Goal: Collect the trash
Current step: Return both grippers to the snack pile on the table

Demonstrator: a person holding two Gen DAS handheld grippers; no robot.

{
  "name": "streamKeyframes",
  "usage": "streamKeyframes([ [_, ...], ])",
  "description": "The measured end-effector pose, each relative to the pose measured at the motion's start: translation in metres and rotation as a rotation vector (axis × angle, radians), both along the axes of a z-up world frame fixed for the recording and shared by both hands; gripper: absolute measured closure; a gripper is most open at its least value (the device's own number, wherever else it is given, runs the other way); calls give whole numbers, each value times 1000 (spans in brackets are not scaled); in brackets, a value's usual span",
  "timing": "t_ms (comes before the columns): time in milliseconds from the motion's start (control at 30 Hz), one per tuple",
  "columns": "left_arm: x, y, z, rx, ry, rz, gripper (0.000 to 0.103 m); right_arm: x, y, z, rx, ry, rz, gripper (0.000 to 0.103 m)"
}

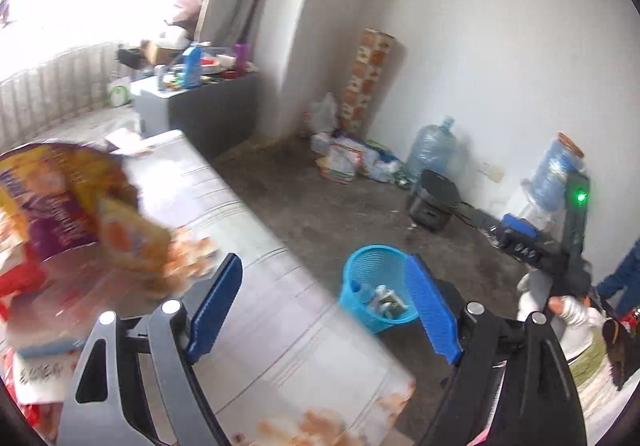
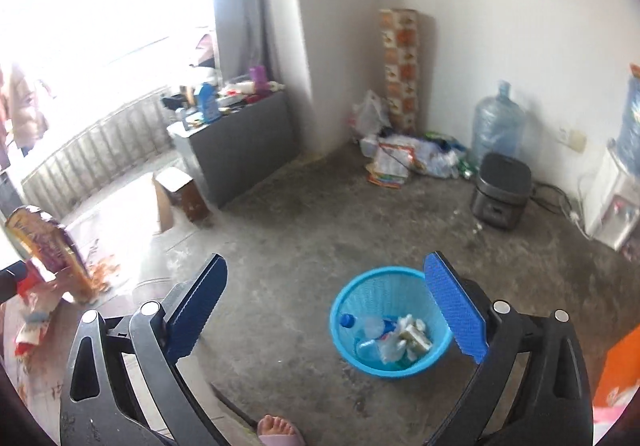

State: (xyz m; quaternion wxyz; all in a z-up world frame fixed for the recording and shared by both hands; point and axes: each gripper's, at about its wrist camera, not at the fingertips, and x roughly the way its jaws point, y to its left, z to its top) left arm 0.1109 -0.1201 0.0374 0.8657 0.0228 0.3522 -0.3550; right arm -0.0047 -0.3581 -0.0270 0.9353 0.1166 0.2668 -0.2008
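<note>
Both of your tools are empty right now: the left gripper [image 1: 320,310] has its blue pads spread wide with nothing between them, and the right gripper [image 2: 326,310] is just as far apart, hanging over the floor.

The blue bin [image 2: 390,322] stands on the bare concrete floor [image 2: 304,230] and already holds a plastic bottle [image 2: 366,326] and some crumpled scraps. In the right view it sits at about 5 o'clock from centre, touching the inside of your right pad in the picture; in the left view it shows at 5 o'clock too, just off the table edge.

The trash likely left to take is the snack bag [image 1: 68,202] on the table [image 1: 256,266], at 9 o'clock in the left view, blurred, with orange crumbs [image 1: 192,250] beside it and more wrappers [image 1: 24,286] lower left. I judge the left tool is the nearer one. Swing it toward 9 o'clock, come in low along the tabletop, and close on a crumpled fold of the bag, not its flat face, since thin film slips and may spill more crumbs.

Mind the table's long edge running from 11 o'clock down to 5 o'clock: carry the bag clear over it before you lower. The floor between table and bin is open. Your bare foot [image 2: 278,430] is at 6 o'clock in the right view, near the bin, so release from directly above the rim.
</note>
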Motion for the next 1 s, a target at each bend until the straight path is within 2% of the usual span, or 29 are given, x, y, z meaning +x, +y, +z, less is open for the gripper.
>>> streamKeyframes([
  [67,-6,43,-8,47,13,98,22,10,25,3,33,-30,120,8],
  [200,-21,126,-27,73,42,277,22,43,71,-6,196,-19,367,8],
  [333,-24,198,-43,15,99,457,22,72,128,-10,269,39,530,9],
  [433,-25,237,-45,-54,120,529,28,88,164,-11,318,86,639,13],
  [600,-13,283,-51,-102,115,576,39,94,217,-17,362,163,717,24],
  [667,-8,294,-57,-108,137,576,42,95,241,-21,445,198,731,28],
  [767,-1,304,-72,-102,193,581,48,104,252,-37,576,266,727,36],
  [867,8,316,-90,-158,282,588,55,112,256,-55,697,322,712,41],
  [1000,15,325,-107,-206,349,600,68,129,265,-78,804,384,715,43],
])
